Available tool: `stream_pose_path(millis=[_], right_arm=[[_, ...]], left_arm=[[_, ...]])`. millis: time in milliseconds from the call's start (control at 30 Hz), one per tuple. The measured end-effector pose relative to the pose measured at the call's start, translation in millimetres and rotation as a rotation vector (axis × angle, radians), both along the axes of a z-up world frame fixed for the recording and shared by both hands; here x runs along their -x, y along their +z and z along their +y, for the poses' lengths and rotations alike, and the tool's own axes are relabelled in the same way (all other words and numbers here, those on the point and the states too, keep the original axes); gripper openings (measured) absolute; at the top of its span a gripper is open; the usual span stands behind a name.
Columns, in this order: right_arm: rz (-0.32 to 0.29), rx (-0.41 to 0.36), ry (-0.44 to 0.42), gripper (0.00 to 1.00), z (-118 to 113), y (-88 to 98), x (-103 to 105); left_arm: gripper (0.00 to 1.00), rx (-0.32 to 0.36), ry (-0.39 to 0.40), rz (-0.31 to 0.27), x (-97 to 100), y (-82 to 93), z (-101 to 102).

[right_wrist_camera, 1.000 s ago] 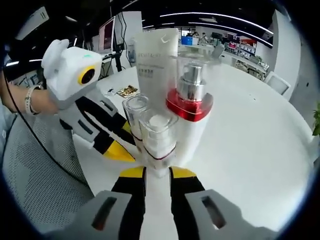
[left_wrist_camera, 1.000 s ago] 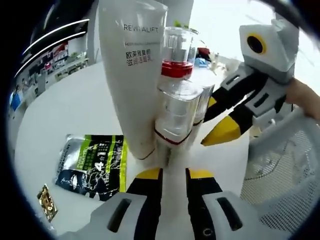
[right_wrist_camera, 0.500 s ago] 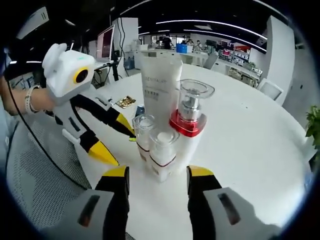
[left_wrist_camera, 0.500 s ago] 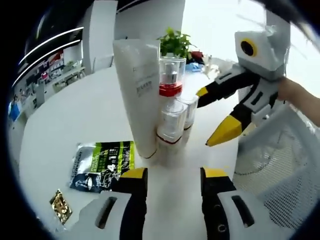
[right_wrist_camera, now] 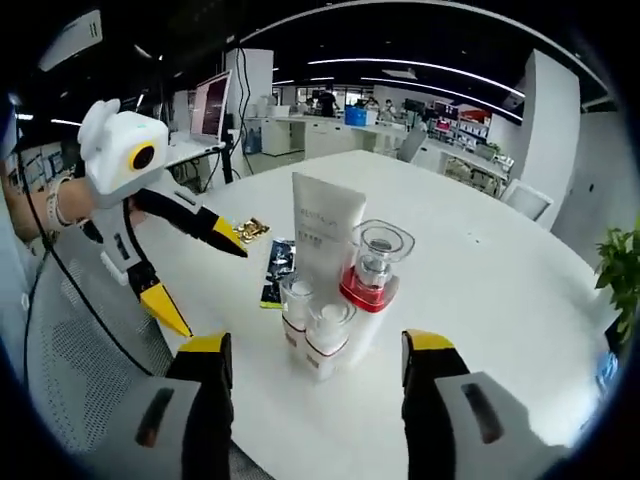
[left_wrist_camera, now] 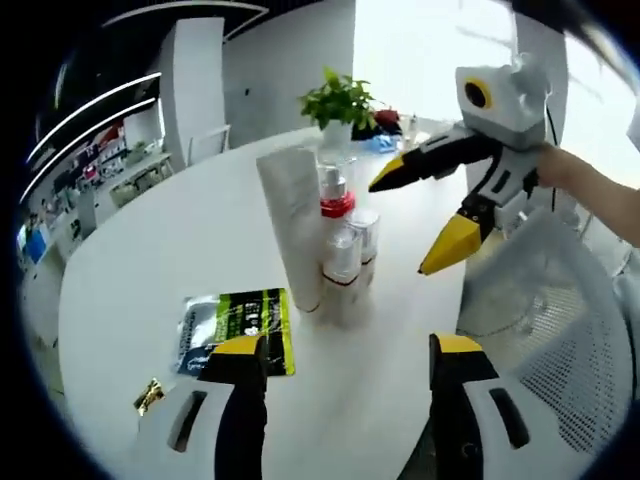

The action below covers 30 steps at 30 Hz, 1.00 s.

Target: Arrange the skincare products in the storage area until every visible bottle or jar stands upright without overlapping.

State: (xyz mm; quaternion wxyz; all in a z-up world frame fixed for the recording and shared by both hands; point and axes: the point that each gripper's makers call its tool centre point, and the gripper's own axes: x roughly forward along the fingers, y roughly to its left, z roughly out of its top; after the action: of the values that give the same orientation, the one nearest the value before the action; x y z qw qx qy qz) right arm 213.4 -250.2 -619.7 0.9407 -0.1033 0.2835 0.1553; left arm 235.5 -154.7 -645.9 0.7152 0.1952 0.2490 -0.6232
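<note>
Four skincare containers [right_wrist_camera: 335, 280] are standing upright, clustered at bench [right_wrist_camera: 480, 300] centre, twelve o'clock ahead; we are keeping left gripper [left_wrist_camera: 340, 365] and right gripper [right_wrist_camera: 318, 365] jaws spread empty, judging arrangement finished.

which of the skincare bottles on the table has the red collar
The pump bottle with the clear cap, standing beside the tall white tube. The two small clear-capped bottles in front carry just a thin red band near the base.

Readable print: almost none

The white tube [right_wrist_camera: 324, 232] carries small grey lettering too blurred to read; the green-and-black sachet [left_wrist_camera: 240, 323], lying just beyond the left fingers [left_wrist_camera: 243, 362], shows print equally illegible.
</note>
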Motion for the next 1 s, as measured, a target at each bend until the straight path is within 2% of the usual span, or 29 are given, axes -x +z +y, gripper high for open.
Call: stream_pose_path(millis=[333, 733, 1000], right_arm=[[-0.030, 0.013, 0.032, 0.82, 11, 19.4, -2], [-0.065, 0.054, 0.086, 0.91, 28, 40.8, -1], [-0.066, 0.067, 0.107, 0.97, 34, 43.7, -1]], left_arm=[[0.76, 0.013, 0.050, -0.037, -15.3, 25.2, 28], [0.91, 0.008, 0.100, -0.063, -22.0, 38.1, 54], [0.97, 0.004, 0.113, -0.075, -22.8, 44.9, 70]])
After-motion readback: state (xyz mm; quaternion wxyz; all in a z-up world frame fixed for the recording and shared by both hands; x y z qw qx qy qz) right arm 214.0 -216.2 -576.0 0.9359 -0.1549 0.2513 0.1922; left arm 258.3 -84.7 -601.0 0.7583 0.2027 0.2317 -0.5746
